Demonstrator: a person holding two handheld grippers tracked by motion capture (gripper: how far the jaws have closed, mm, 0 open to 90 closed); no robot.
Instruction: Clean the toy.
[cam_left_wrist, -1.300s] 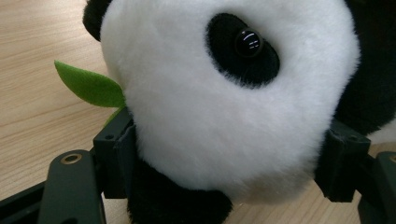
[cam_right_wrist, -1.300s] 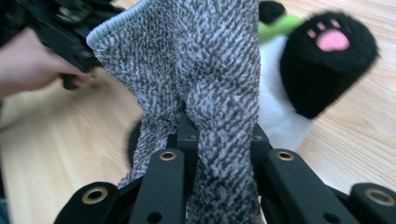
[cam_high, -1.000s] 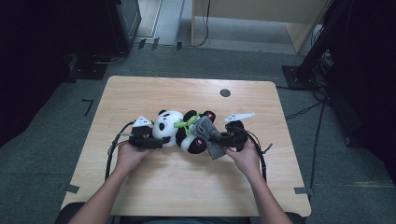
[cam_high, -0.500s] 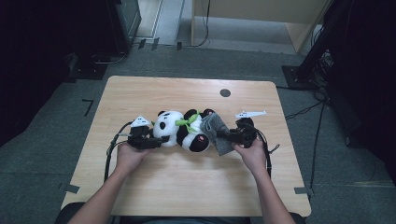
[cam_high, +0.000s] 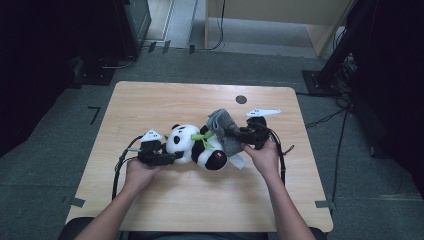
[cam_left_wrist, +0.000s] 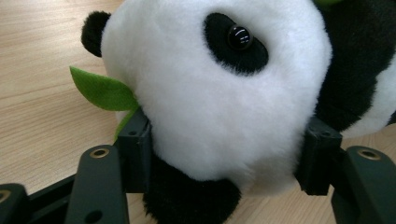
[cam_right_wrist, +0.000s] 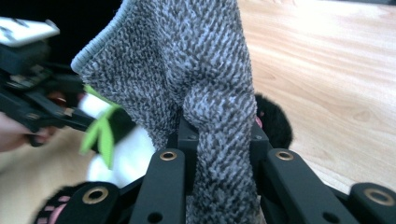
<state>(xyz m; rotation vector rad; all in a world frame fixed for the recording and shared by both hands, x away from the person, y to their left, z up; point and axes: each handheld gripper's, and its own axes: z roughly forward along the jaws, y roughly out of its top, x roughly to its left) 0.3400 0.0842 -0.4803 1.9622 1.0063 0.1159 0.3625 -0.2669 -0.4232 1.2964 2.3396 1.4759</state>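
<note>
The left hand-held gripper (cam_high: 170, 158) is clamping the plush panda (cam_high: 197, 146) by its white head, jaws pressing in from both sides. The panda is lying mid-bench (cam_high: 150, 105). Just beyond the panda, the right hand-held gripper (cam_high: 235, 134) is pinching a grey cloth (cam_high: 223, 129), jaws nearly closed, the cloth draping over the panda's body.

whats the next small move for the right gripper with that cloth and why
Probably draw the grey cloth across the panda's body as a wipe. The right gripper is shut on a fold of it beside the toy, while the left gripper clamps the panda's head, steadying it on the table.
</note>
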